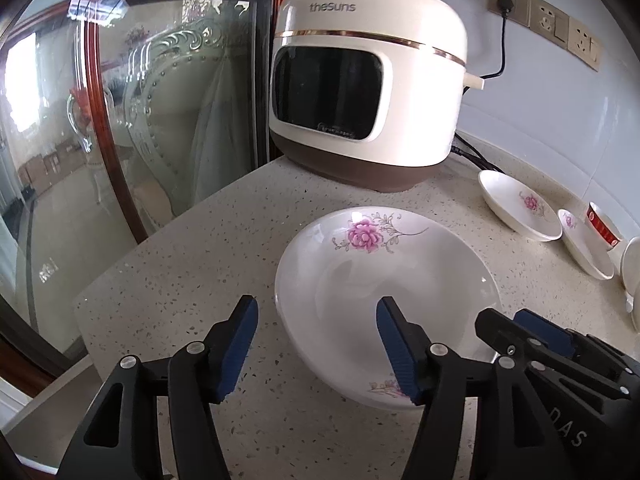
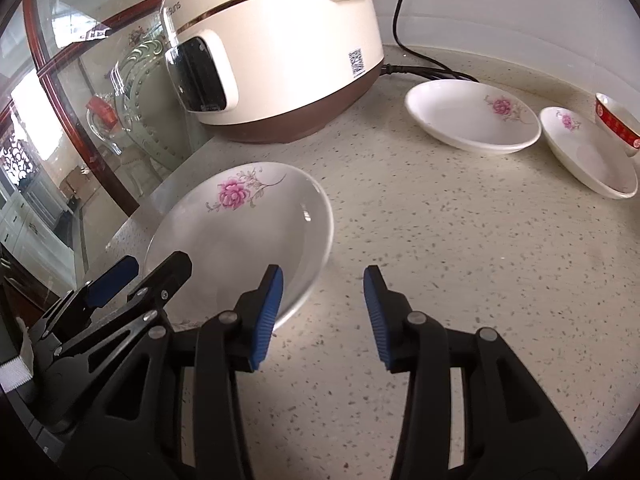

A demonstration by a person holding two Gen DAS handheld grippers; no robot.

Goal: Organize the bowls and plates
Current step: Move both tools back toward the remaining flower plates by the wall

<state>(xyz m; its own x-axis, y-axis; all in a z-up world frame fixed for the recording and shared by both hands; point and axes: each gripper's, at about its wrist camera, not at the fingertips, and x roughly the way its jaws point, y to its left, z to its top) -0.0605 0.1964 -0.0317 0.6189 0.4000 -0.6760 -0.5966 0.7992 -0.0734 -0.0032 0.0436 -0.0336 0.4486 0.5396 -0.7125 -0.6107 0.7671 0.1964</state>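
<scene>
A large flowered plate (image 1: 384,280) sits on the speckled bench (image 1: 200,264) before the rice cooker (image 1: 368,80). The left gripper (image 1: 316,344) straddles its near rim, jaws wide; the right gripper (image 2: 324,316) hovers beside it, jaws wide, holding nothing. Two smaller plates (image 2: 472,120) lie further right.

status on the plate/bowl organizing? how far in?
Early. Done: nothing stacked yet; the big floral plate lies alone near the counter corner. In hand: nothing gripped; the left claw is open astride that plate's near rim, and the right claw is open beside it. Left: the medium plate, the small plate and the red-banded bowl are spread out beside the rice cooker.
</scene>
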